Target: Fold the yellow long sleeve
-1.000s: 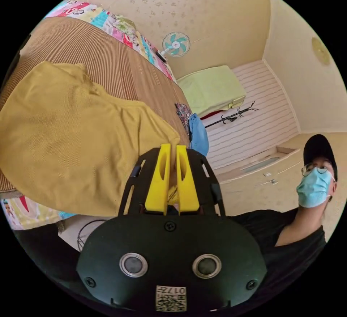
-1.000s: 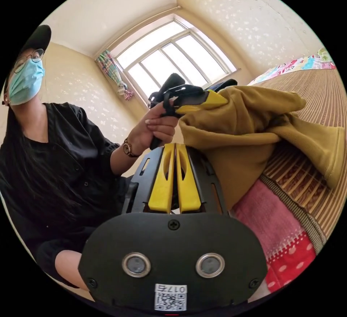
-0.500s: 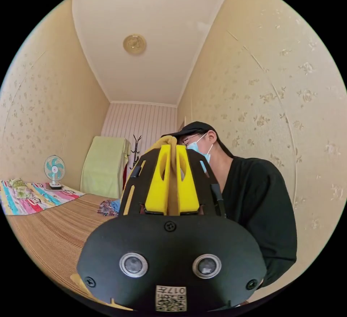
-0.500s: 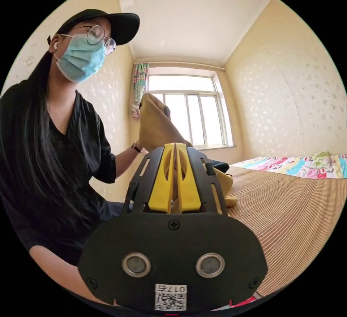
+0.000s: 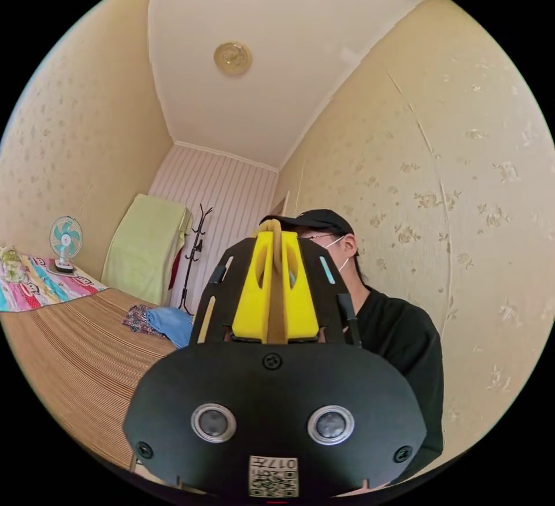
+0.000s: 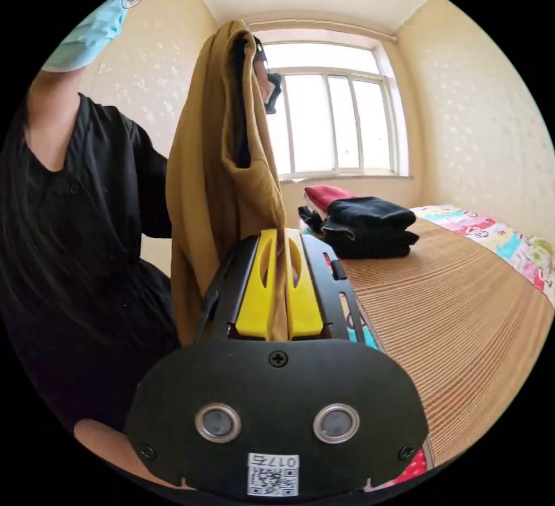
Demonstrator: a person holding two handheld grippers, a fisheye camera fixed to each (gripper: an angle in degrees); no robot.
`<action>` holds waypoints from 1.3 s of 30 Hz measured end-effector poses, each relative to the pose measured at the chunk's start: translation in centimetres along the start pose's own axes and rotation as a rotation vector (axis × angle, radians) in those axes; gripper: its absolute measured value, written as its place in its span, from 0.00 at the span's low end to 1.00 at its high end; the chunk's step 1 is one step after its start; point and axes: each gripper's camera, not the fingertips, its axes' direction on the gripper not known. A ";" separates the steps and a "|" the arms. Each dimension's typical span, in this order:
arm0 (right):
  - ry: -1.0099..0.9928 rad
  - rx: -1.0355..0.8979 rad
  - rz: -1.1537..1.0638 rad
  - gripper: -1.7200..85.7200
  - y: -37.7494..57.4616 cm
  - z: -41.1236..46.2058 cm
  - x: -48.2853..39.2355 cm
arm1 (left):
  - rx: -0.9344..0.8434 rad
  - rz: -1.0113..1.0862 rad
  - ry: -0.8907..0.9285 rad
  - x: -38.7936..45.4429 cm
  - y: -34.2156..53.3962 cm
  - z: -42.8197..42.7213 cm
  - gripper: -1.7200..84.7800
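- Left gripper (image 5: 276,234) clamped on a strip of the yellow long sleeve (image 6: 222,142); mustard cloth pinched between the yellow jaws w/ a small loop poking past the tips — prob. a hem or edge grab, can't tell which part.
- Right gripper (image 6: 280,235) likewise closed on the same garment; cloth runs straight up out of the jaws, then drapes in a tall hanging fold.
- Garment off the bed, hanging in the air beside the person's torso (image 6: 87,223), top end up near head height by the window (image 6: 329,119). Likely held high so gravity pulls out wrinkles & lets the body hang flat before laying down.
- Two grips well apart vertically in right gripper view: looks like a shake-out or re-orient, not a fold yet.
- Striped mat (image 6: 462,321) on the bed bare near the grippers — likely the landing spot.
- Stack of folded dark clothes (image 6: 367,226) at the window end; blue item (image 5: 170,321) lying at the mat's far side, near the coat stand (image 5: 193,252).
- Task judged early: no crease made so far.
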 end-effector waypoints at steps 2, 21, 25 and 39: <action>0.253 0.069 0.116 0.05 -2.5 -4.2 1.2 | 0.000 0.038 -0.074 1.3 -0.9 0.2 0.02; 1.014 -0.289 0.522 0.10 -28.3 -4.2 48.2 | -0.269 -0.524 -1.437 -53.9 -10.9 -1.5 0.11; 0.868 -0.341 0.536 0.11 -15.6 2.4 49.0 | -0.401 -0.603 -1.246 -60.4 0.3 -2.3 0.13; 0.802 -0.359 0.840 0.11 14.4 8.7 37.9 | -0.825 -0.795 -1.255 -60.7 19.6 -5.5 0.03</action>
